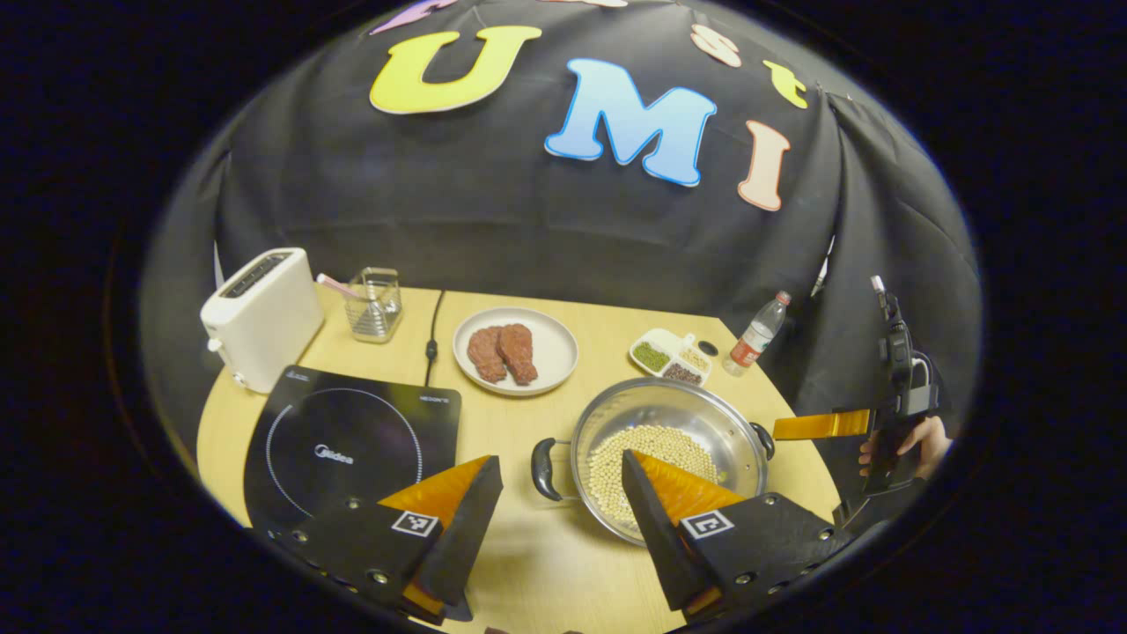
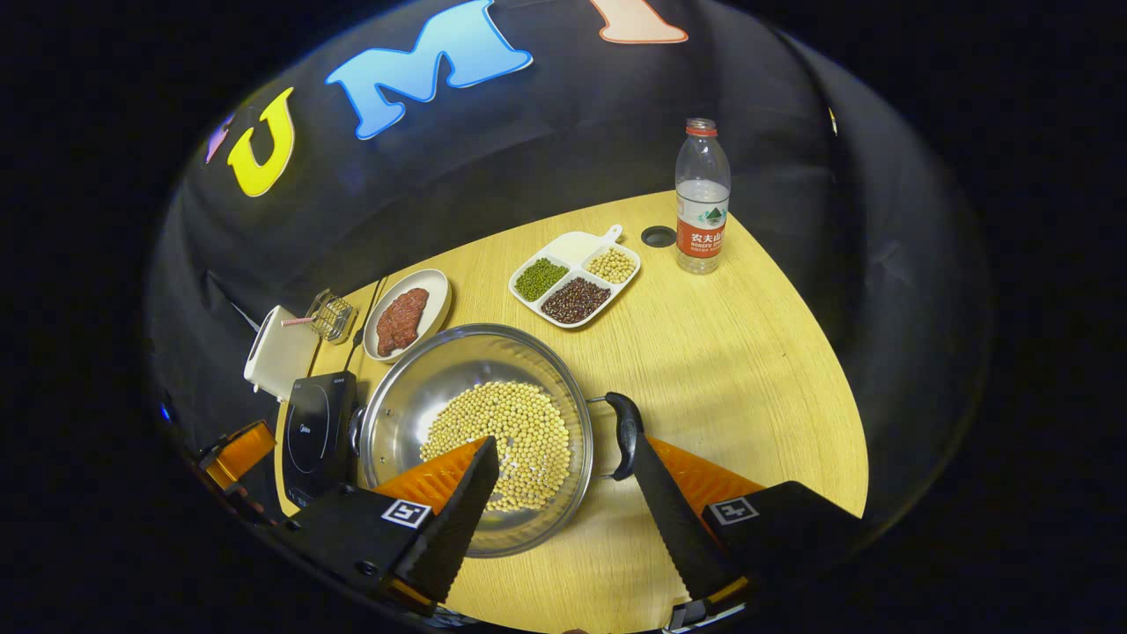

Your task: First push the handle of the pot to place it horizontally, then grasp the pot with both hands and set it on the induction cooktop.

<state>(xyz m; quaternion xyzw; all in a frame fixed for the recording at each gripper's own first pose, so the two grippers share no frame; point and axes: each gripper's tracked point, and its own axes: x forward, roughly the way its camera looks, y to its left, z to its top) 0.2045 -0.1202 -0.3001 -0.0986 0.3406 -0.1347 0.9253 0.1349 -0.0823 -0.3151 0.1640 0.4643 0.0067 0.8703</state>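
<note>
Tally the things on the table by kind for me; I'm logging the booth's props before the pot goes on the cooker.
Cooking appliances: 2, induction cooktop, toaster
Cookware: 1, steel pot of soybeans
Food dishes: 2, plate of meat, divided tray of beans
Containers: 2, water bottle, wire holder
Loose cap: 1, bottle cap
Total: 8

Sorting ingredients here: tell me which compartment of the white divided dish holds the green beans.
In the right gripper view, the green beans fill the left compartment of the white divided dish, nearest the plate of meat; the others hold dark red and pale yellow beans.
</note>
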